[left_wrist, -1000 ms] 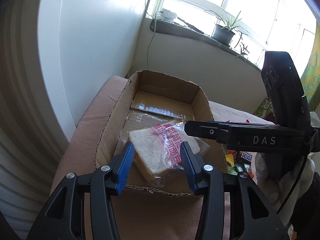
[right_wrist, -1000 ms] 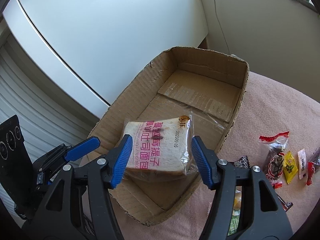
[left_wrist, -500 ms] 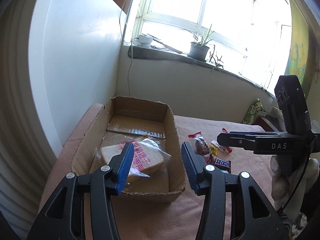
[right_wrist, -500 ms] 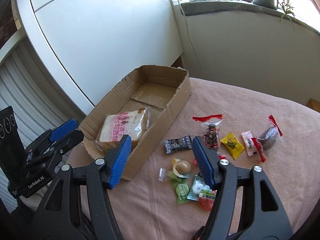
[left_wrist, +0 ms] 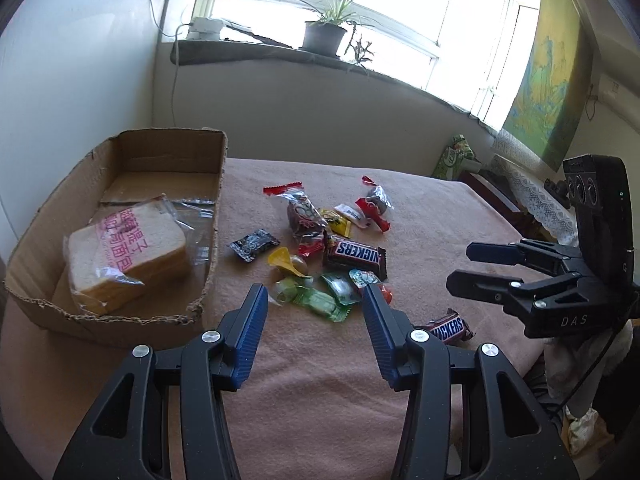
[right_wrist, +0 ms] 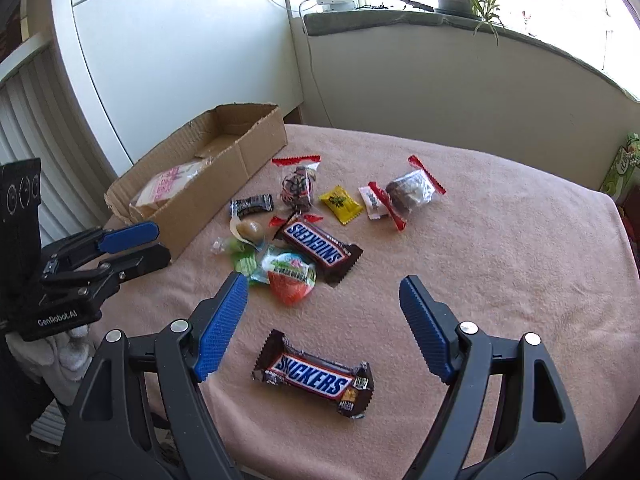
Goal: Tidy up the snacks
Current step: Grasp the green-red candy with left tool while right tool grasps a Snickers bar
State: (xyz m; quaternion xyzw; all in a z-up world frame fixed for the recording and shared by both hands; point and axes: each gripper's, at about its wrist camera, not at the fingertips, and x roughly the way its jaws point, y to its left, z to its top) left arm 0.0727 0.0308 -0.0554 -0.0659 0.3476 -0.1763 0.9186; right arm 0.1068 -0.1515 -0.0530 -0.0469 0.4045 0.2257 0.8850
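Observation:
A bagged loaf of sliced bread [left_wrist: 128,252] lies in the open cardboard box [left_wrist: 216,216] at the left of the pink-covered table [left_wrist: 320,380]. Loose snacks lie in a pile right of the box, among them a large Snickers bar [right_wrist: 320,248] and green candies [left_wrist: 320,300]. A small Snickers bar [right_wrist: 316,374] lies apart, nearest me. My right gripper [right_wrist: 324,284] hovers over it, its jaws opening and touching nothing. My left gripper [left_wrist: 314,296] hangs open and empty just short of the green candies.
A white cabinet front [right_wrist: 180,60] stands behind the box [right_wrist: 224,196]. The windowsill holds a potted plant [left_wrist: 324,36] and a power strip with a hanging cord. The table's right edge [right_wrist: 624,216] drops off beside a green package [right_wrist: 624,168].
Both grippers have swung right, away from the box, and now face the loose snacks. The bread stays in the box. The right jaws stand wider than before.

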